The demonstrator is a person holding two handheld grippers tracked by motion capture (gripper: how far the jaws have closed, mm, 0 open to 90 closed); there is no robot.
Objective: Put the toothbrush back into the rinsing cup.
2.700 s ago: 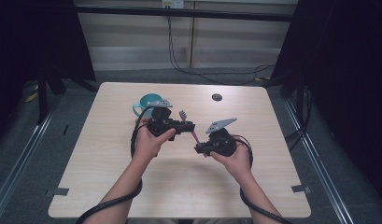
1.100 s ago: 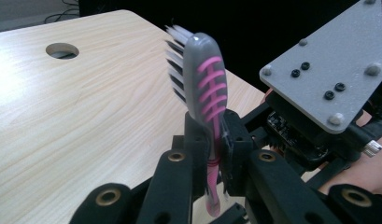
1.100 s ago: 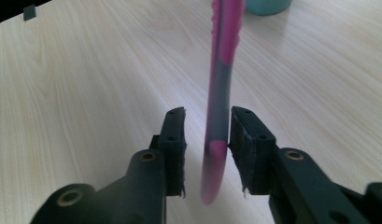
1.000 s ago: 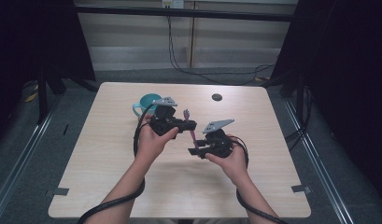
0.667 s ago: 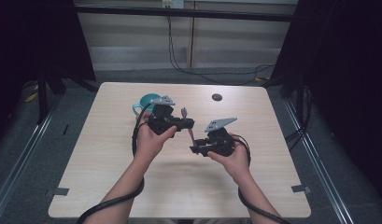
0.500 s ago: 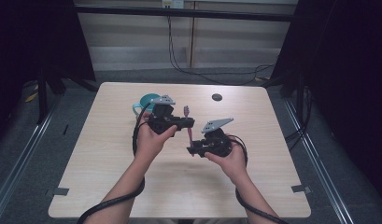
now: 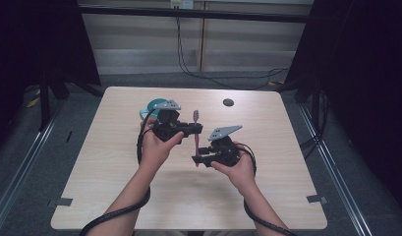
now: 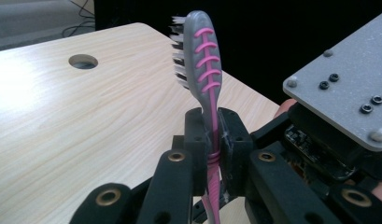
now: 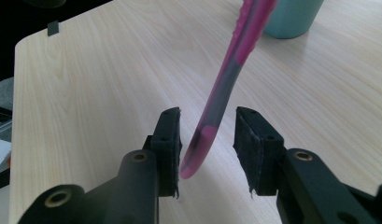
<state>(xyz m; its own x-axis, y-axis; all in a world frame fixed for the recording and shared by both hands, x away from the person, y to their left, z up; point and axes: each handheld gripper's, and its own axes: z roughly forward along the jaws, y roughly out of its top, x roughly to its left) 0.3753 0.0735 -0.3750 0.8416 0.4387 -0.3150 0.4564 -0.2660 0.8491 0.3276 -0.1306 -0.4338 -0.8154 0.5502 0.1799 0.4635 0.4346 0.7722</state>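
The left gripper (image 7: 191, 129) is clamped on the neck of a pink and grey toothbrush (image 8: 205, 79), holding it upright above the table (image 7: 110, 162) with the bristled head on top. The handle's lower end hangs between the pads of the right gripper (image 9: 207, 149), whose jaws have just been opening and stand apart from it. A teal cup (image 7: 150, 105) sits behind the left hand (image 7: 157, 147).

Bright tabletop glare, dark surroundings
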